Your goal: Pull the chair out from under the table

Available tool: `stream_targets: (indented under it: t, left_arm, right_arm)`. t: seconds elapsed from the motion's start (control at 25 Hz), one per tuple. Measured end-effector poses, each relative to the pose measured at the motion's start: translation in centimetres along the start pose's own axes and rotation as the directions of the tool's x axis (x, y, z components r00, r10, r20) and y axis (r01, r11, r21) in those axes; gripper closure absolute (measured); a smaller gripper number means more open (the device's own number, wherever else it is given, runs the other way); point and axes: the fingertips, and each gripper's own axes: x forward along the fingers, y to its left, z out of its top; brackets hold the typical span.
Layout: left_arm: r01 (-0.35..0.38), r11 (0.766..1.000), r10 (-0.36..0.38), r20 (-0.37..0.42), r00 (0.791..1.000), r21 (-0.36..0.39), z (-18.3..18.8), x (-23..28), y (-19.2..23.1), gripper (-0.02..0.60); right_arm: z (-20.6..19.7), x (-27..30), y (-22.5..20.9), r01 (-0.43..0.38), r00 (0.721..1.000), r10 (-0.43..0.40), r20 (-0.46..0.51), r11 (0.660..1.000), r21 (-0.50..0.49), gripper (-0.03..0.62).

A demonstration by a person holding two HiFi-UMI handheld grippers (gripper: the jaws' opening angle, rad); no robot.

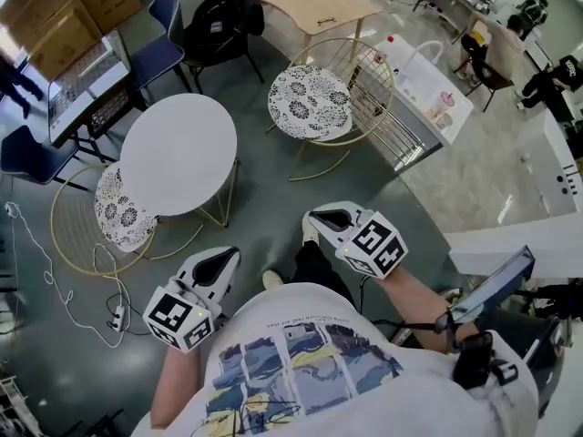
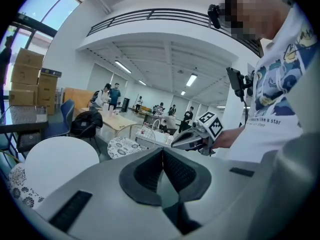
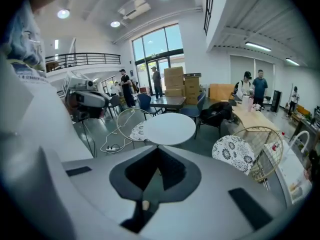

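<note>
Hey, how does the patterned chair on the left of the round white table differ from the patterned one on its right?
The left chair sits with its seat partly tucked under the round white table; the right chair stands clear of it. The left chair's seat is partly hidden by the tabletop; the right chair's shows whole. Both have round black-and-white patterned seats and gold wire frames.

Closed, empty right claw (image 3: 158, 149), round white table (image 3: 169, 128) ahead, patterned chair (image 3: 233, 154) apart at right
</note>
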Motion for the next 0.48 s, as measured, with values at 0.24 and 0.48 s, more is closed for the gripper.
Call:
stream_targets:
  t: [0.24,0.48]
  left_arm:
    - [-0.028,1.000,0.028,0.025,0.999,-0.007,0.1,-1.1,-0.8,0.571]
    - [-0.038,0.999,0.038,0.040,0.998,-0.005,-1.1,-1.6,-1.2,0.571]
  right_arm:
    - [2.1,-0.1,4.7,-0.047,0.998,0.049,0.030,0.995,-0.093,0.583]
    - [2.3,-0.3,5.8,-0.049,0.997,0.056,0.052,0.991,-0.124,0.583]
